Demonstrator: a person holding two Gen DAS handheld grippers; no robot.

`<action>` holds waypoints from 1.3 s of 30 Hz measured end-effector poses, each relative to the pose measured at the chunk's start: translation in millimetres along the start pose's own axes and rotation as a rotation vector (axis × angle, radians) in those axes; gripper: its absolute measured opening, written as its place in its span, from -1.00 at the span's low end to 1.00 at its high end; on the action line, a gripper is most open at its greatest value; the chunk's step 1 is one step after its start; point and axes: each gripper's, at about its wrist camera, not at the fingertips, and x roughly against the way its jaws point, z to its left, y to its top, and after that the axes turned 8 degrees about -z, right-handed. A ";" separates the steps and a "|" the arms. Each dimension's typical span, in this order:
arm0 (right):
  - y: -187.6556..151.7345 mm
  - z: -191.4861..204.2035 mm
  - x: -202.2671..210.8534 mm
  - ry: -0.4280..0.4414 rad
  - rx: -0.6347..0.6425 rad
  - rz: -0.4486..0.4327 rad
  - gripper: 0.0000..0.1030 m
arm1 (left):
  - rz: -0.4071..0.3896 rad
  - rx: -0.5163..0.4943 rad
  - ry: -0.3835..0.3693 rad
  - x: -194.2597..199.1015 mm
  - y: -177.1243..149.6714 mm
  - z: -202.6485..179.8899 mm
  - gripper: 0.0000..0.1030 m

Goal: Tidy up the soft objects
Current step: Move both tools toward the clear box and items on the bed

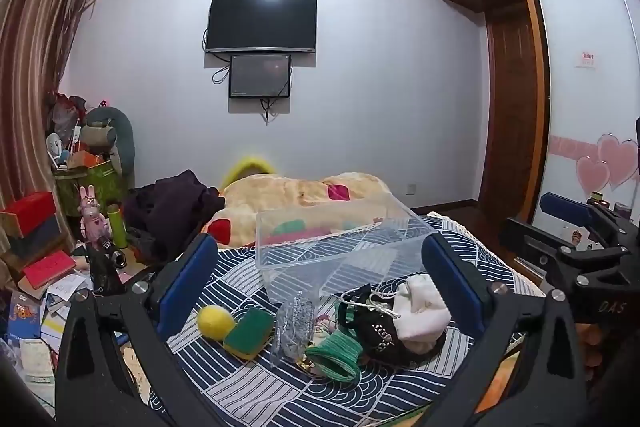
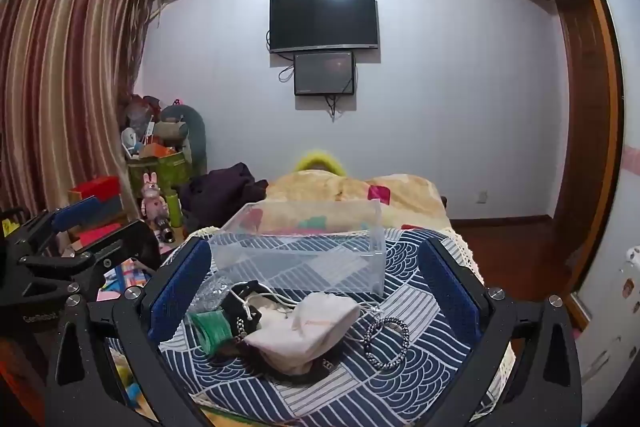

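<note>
A clear plastic box (image 1: 340, 247) (image 2: 304, 247) stands empty on the blue patterned bedspread (image 1: 280, 387). In front of it lie a yellow ball (image 1: 215, 321), a green-and-yellow sponge (image 1: 248, 331), a crumpled clear bag (image 1: 294, 327), a green knitted item (image 1: 336, 351) (image 2: 211, 329), a black pouch (image 1: 370, 323) and a white drawstring bag (image 1: 422, 311) (image 2: 316, 327). A beaded bracelet (image 2: 387, 343) lies to the right. My left gripper (image 1: 316, 287) is open above the pile. My right gripper (image 2: 314, 283) is open above the white bag. Both are empty.
A yellow patterned quilt (image 1: 300, 195) lies behind the box, with dark clothes (image 1: 172, 211) to its left. A cluttered side table with books and a rabbit figure (image 1: 93, 215) stands at the left. The wardrobe (image 1: 580, 87) is on the right.
</note>
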 end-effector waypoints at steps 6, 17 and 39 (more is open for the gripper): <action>0.9 1.0 1.3 -0.001 0.000 -0.001 1.00 | -0.002 0.000 0.003 0.2 -1.0 0.9 1.00; 3.9 2.0 5.7 0.001 0.001 -0.012 1.00 | -0.007 -0.001 0.007 -0.4 -2.1 1.0 1.00; 4.2 2.8 6.7 0.006 -0.001 -0.013 1.00 | -0.012 -0.014 0.006 0.8 -5.6 -0.7 1.00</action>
